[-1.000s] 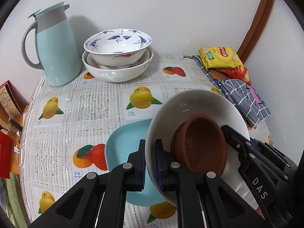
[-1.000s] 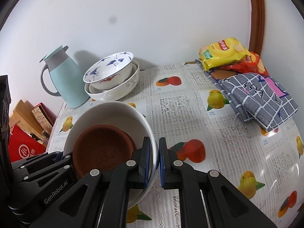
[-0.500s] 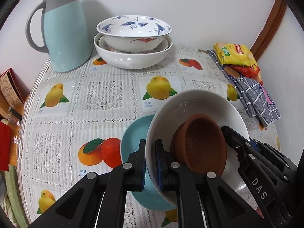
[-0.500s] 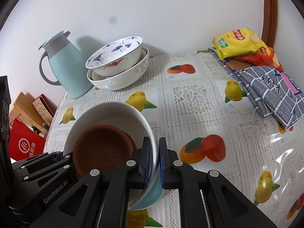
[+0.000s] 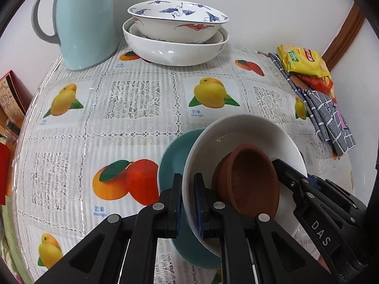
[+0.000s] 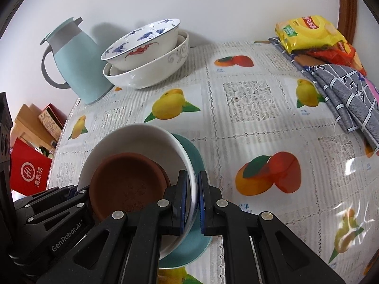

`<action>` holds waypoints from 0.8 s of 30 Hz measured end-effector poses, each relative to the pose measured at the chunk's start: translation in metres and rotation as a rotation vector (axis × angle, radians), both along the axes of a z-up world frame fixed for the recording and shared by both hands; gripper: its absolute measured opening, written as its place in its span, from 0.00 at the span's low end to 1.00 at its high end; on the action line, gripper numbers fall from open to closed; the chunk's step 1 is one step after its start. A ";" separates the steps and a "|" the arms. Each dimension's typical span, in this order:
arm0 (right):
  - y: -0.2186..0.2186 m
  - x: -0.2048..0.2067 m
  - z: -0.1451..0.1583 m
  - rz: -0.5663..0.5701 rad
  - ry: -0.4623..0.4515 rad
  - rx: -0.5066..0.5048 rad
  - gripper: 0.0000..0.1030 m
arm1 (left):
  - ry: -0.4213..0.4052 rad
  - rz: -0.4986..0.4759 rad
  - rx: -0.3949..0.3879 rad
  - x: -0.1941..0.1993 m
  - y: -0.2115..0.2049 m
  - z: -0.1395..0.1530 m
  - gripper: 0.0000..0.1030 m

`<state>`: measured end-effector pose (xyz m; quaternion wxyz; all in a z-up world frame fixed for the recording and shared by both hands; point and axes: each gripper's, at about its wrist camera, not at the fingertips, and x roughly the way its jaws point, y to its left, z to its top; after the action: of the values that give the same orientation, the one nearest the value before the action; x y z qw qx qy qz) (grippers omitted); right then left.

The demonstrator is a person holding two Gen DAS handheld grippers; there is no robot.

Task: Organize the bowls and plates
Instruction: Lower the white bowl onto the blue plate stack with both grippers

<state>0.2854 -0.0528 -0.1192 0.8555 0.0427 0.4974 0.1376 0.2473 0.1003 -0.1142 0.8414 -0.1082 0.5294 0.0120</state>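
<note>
My left gripper (image 5: 188,201) is shut on the left rim of a white bowl (image 5: 239,130). My right gripper (image 6: 192,201) is shut on its right rim (image 6: 132,135). A brown clay bowl (image 5: 251,179) lies tilted inside it, also in the right wrist view (image 6: 125,184). The white bowl hangs over a teal plate (image 5: 173,156) on the table, seen too in the right wrist view (image 6: 194,156). At the back, a blue-patterned bowl (image 5: 177,21) sits nested in a larger white bowl (image 5: 175,49).
A pale blue jug (image 5: 83,21) stands at the back left beside the stacked bowls. Snack packets (image 5: 303,64) and a folded grey checked cloth (image 5: 329,118) lie at the right. Red boxes (image 6: 28,172) sit beyond the table's left edge.
Both grippers have carried the white bowl with the clay bowl forward, toward the stacked bowls, which now look closer. More of the teal plate shows beneath it.
</note>
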 end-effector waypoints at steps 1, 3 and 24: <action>0.000 0.000 0.000 0.000 0.003 0.005 0.09 | 0.000 -0.001 0.000 0.001 0.000 0.000 0.10; 0.000 0.002 0.000 0.002 0.009 0.003 0.09 | -0.002 -0.005 -0.001 0.001 0.000 0.000 0.11; -0.009 0.000 0.003 -0.009 0.012 0.057 0.11 | -0.017 -0.006 0.035 -0.006 0.004 0.008 0.19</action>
<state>0.2851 -0.0615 -0.1159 0.8515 0.0701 0.4983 0.1476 0.2418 0.1038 -0.1058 0.8476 -0.0922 0.5222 0.0178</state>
